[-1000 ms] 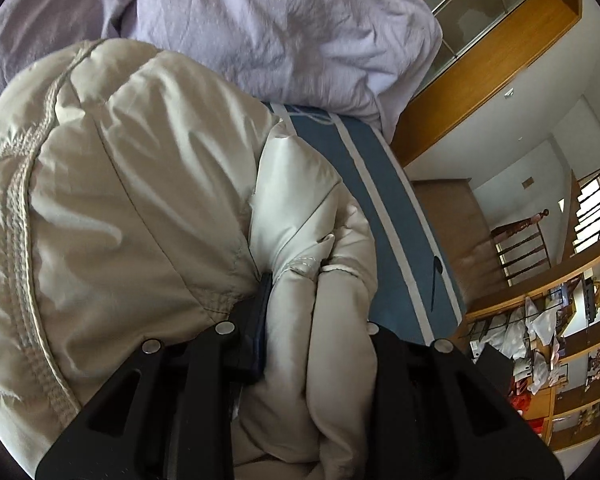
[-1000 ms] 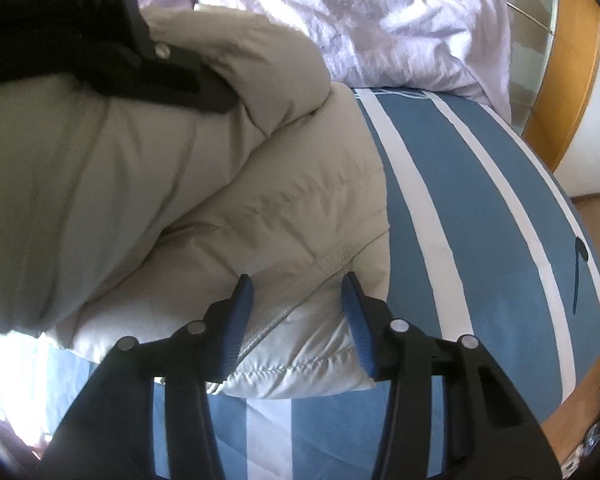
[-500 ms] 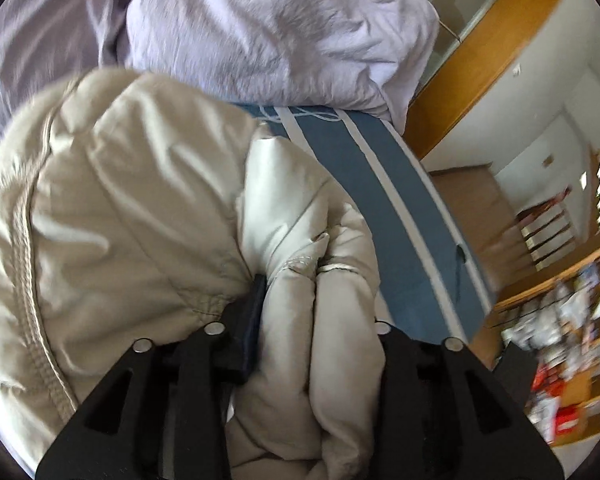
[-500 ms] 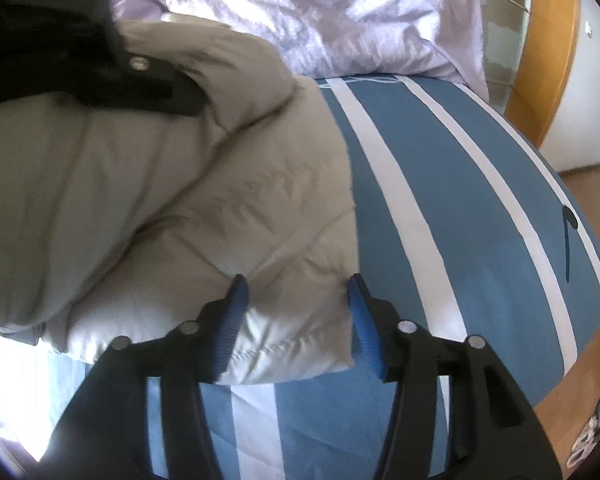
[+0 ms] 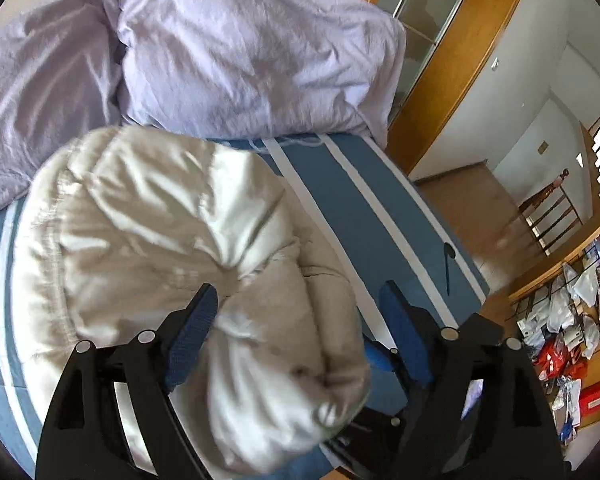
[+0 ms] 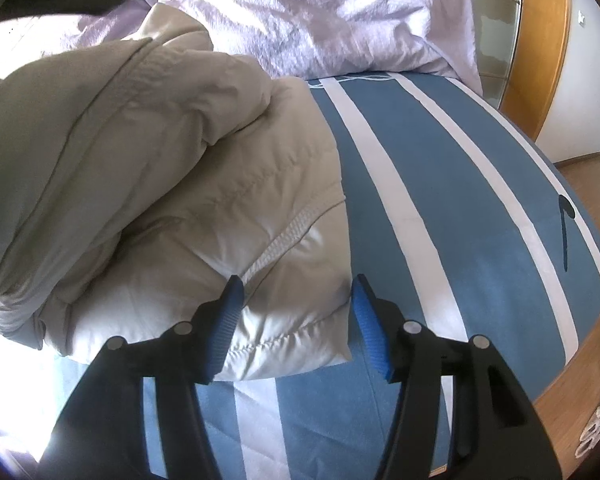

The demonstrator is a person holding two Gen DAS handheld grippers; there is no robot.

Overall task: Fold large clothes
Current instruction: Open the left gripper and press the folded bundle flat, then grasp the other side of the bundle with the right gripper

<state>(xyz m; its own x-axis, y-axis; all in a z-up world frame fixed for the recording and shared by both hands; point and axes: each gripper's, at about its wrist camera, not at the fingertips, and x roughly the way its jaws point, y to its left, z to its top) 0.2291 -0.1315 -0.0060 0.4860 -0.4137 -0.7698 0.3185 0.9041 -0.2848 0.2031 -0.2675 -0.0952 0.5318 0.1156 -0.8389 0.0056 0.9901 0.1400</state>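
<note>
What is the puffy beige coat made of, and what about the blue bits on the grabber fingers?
The puffy beige coat looks like thin, slightly shiny woven shell, probably nylon or polyester, over soft filling: it gleams in the light and bulges between stitched seams. The blue pads on the right gripper look like ribbed rubber or soft plastic, matte, with fine ridges; which of the two I cannot tell.

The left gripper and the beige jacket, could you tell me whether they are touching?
Cannot tell: in the left wrist view the left gripper stands open around the beige jacket, but blur hides any contact.
</note>
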